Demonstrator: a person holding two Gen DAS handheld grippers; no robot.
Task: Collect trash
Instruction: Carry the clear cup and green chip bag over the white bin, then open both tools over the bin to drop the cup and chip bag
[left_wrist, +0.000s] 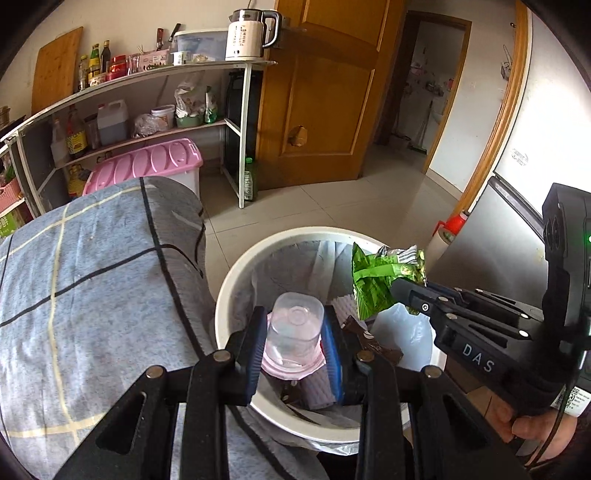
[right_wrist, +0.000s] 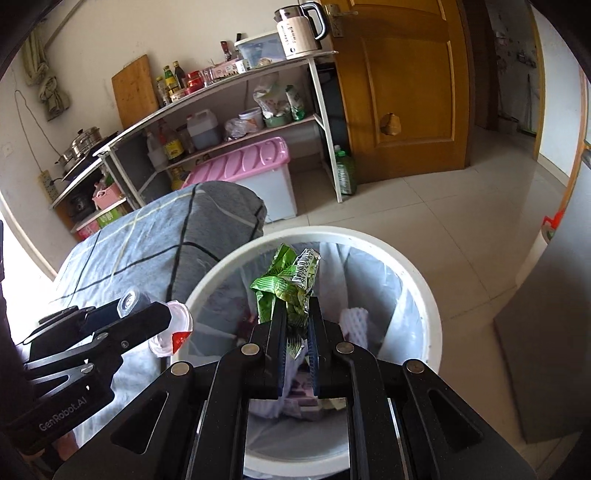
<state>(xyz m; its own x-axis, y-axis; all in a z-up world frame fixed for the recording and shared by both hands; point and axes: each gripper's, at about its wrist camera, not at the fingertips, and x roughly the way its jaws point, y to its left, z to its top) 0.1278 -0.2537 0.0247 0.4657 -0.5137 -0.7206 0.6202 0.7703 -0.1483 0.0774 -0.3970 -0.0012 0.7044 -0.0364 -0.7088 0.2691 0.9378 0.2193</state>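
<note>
With both loads held over the white bin (left_wrist: 236, 280) so that letting go should drop them in, the left gripper (left_wrist: 295, 332) clamps a clear plastic cup (left_wrist: 295, 326) and the right gripper (right_wrist: 297, 332) pinches a crumpled green wrapper (right_wrist: 291, 280), 2 pieces of trash in all.

green wrapper (right_wrist: 291, 284), white bin (left_wrist: 236, 280), blue-grey checked cloth (left_wrist: 92, 280), pink lid (left_wrist: 147, 164).

Beside the smooth white plastic bin (left_wrist: 221, 295) lies soft checked cloth (left_wrist: 92, 295) — above it a clear glossy plastic cup (left_wrist: 293, 328) and a crinkled, shiny green foil wrapper (right_wrist: 288, 291) — behind, a varnished wooden door (left_wrist: 325, 92).
</note>
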